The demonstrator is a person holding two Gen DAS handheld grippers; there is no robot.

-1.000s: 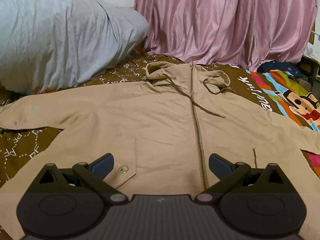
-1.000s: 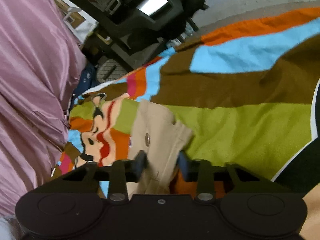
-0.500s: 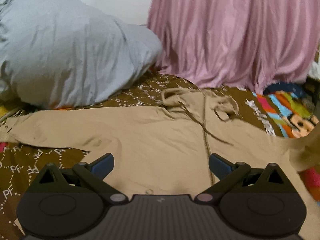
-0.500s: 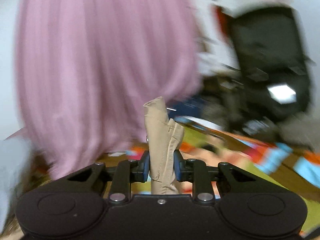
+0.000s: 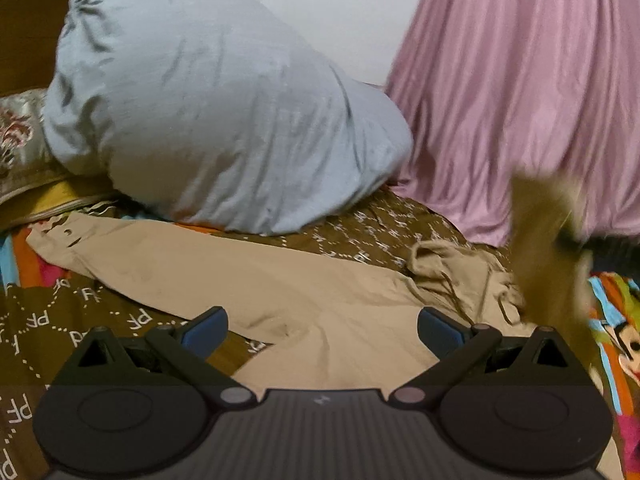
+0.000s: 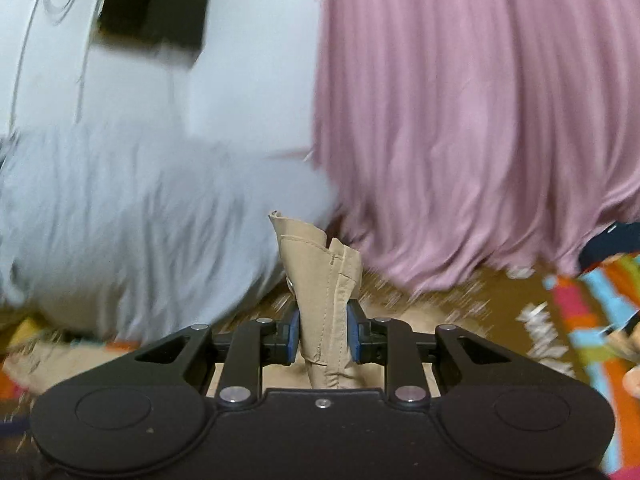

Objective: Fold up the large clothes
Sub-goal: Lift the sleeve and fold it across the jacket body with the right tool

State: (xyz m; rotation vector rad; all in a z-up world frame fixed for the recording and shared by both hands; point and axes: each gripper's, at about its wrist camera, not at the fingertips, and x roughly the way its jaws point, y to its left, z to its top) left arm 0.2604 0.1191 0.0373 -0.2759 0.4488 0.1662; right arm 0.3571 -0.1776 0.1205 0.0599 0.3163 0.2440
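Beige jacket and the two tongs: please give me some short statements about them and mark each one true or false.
1. The right tongs are shut on the jacket cuff. True.
2. The left tongs grip the beige jacket. False: they are open and hold nothing; the jacket lies beyond them.
3. A grey pillow sits on the bed behind the jacket. True.
4. The curtain at the back is green. False: it is pink.
5. The jacket's left sleeve lies flat on the bedspread. True.
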